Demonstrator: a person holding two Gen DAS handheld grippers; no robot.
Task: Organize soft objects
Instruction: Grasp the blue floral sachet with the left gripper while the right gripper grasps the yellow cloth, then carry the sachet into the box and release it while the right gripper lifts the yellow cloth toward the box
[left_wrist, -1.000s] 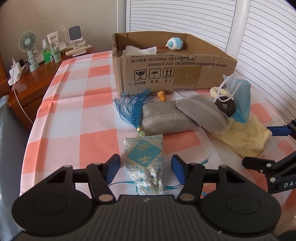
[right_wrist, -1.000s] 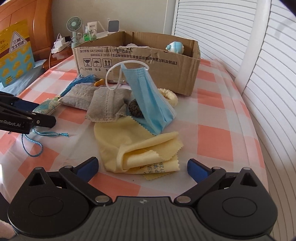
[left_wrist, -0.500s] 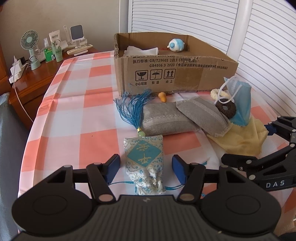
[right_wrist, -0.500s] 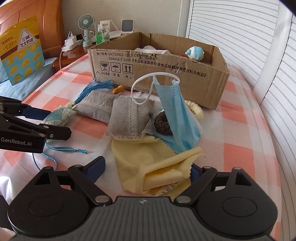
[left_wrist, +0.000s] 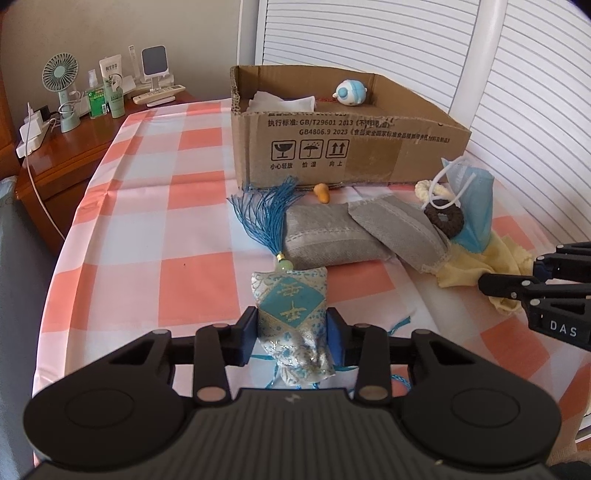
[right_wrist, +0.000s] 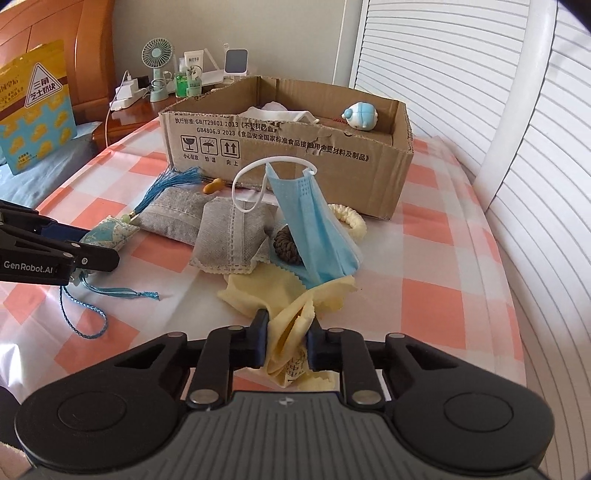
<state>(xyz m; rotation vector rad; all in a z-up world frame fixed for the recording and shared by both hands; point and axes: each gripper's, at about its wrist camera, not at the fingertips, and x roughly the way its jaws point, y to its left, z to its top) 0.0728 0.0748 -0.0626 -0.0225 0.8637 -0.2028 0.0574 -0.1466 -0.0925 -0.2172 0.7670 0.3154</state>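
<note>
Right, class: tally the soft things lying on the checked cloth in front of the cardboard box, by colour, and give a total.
Grey: 2, the left pouch and the right pouch
Blue: 2, the sachet and the face mask
Yellow: 1, the cloth
Cream: 1, the scrunchie
Brown: 1, the woven ring
Total: 7

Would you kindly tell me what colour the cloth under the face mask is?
Pale yellow; the cloth shows best in the right wrist view.
</note>
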